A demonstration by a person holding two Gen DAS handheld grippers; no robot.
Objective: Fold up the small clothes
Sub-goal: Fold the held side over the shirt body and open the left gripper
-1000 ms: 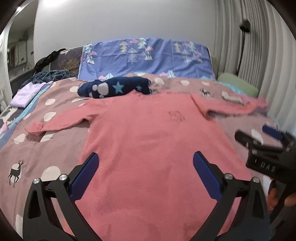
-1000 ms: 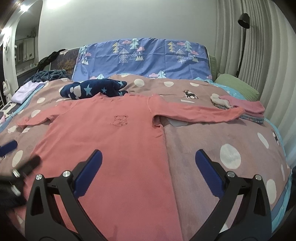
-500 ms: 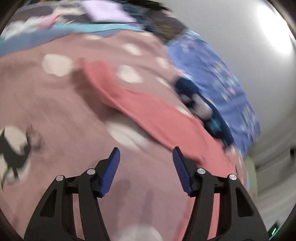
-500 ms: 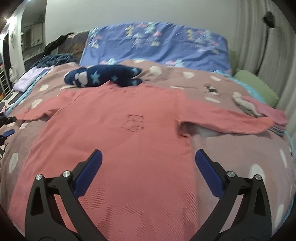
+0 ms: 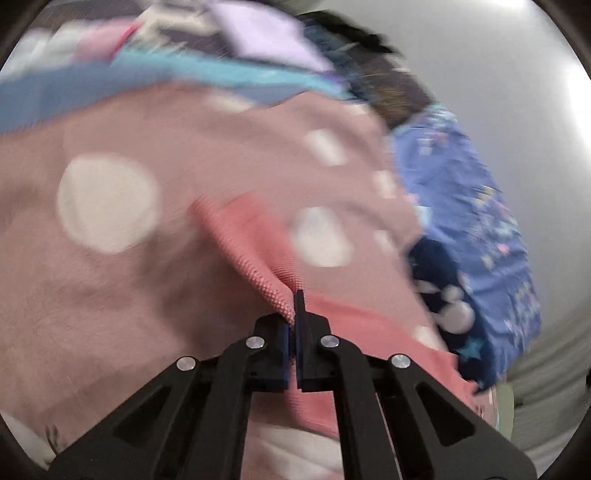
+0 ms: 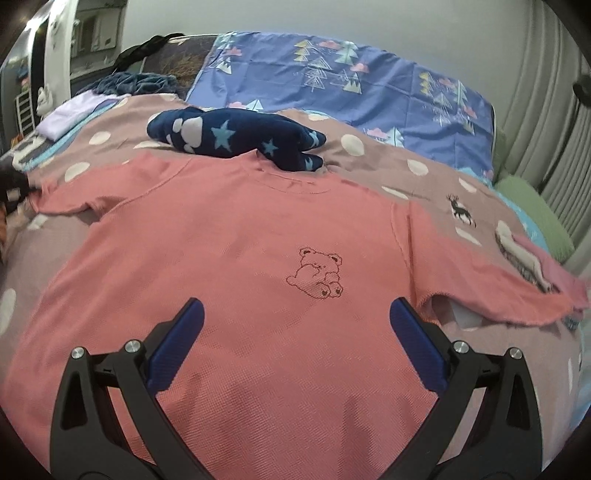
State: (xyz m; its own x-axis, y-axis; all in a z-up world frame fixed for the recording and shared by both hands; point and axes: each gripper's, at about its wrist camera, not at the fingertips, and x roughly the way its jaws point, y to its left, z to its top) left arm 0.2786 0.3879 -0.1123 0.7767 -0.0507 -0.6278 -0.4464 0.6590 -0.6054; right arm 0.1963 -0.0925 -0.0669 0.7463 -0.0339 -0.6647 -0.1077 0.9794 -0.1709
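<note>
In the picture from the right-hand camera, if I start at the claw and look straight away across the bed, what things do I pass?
Right claw → pink top with its bear drawing → navy star-patterned cloth → dotted bedcover → blue tree-print pillow → wall.

I can read no words, numbers, labels or brand marks in either wrist view. The nearest thing to a sign is the outlined bear (image 6: pixel 317 274) stitched on the chest of the pink top (image 6: pixel 229 258), and that carries no lettering I can make out. The blanket (image 6: pixel 406 166) shows only spots and a small deer figure (image 6: pixel 460 209); the blue cover (image 6: pixel 332 74) shows only trees and clouds. My left wrist view is too blurred to read anything.
</note>
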